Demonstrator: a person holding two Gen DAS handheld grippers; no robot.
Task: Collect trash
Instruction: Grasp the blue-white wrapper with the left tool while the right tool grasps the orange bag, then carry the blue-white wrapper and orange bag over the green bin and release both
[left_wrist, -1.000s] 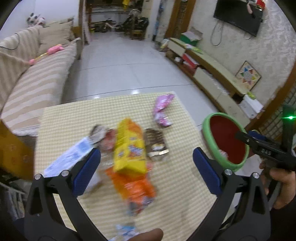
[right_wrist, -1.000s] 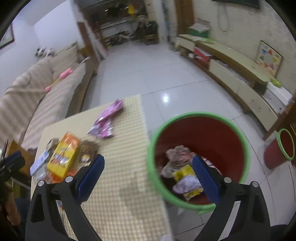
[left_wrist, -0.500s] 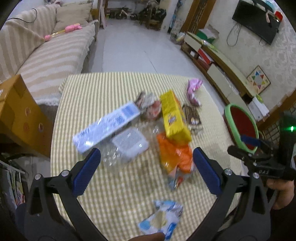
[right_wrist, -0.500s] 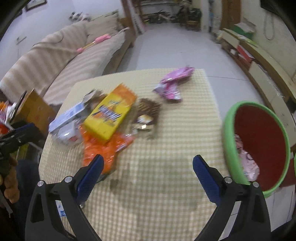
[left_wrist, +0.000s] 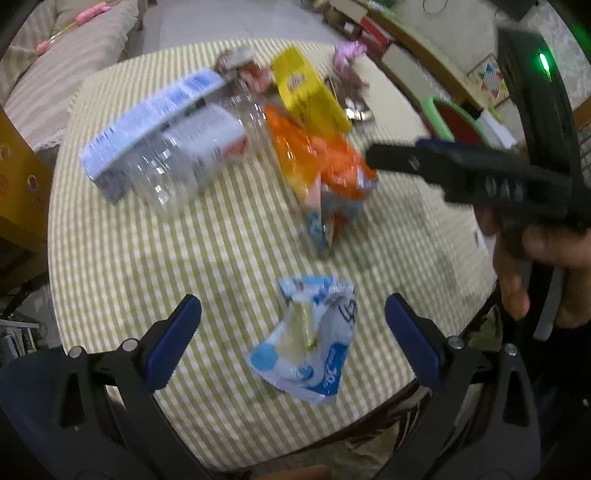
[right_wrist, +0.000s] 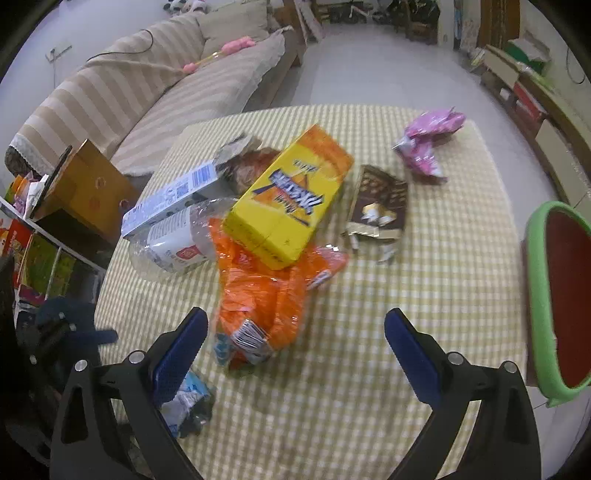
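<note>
Trash lies on a checked tablecloth (right_wrist: 369, 369): a yellow box (right_wrist: 291, 192), an orange wrapper (right_wrist: 262, 299), a clear plastic bottle (right_wrist: 173, 240), a white-blue carton (right_wrist: 166, 201), a brown wrapper (right_wrist: 380, 205), a pink wrapper (right_wrist: 428, 140). A crumpled blue-white wrapper (left_wrist: 310, 343) lies near the front edge, between the jaws of my open left gripper (left_wrist: 293, 338). My right gripper (right_wrist: 295, 349) is open and empty above the orange wrapper's near end; it also shows in the left wrist view (left_wrist: 461, 170). The red bin with green rim (right_wrist: 554, 295) stands right of the table.
A striped sofa (right_wrist: 147, 85) stands beyond the table on the left. A cardboard box (right_wrist: 85, 184) and shelves (right_wrist: 40, 258) sit at the left. A low TV cabinet (right_wrist: 535, 96) runs along the right wall. The tiled floor (right_wrist: 369, 66) lies beyond the table.
My right gripper has swung left from over the bin to over the table's trash. My left gripper has pulled back and lowered toward the blue-white wrapper at the front edge.
</note>
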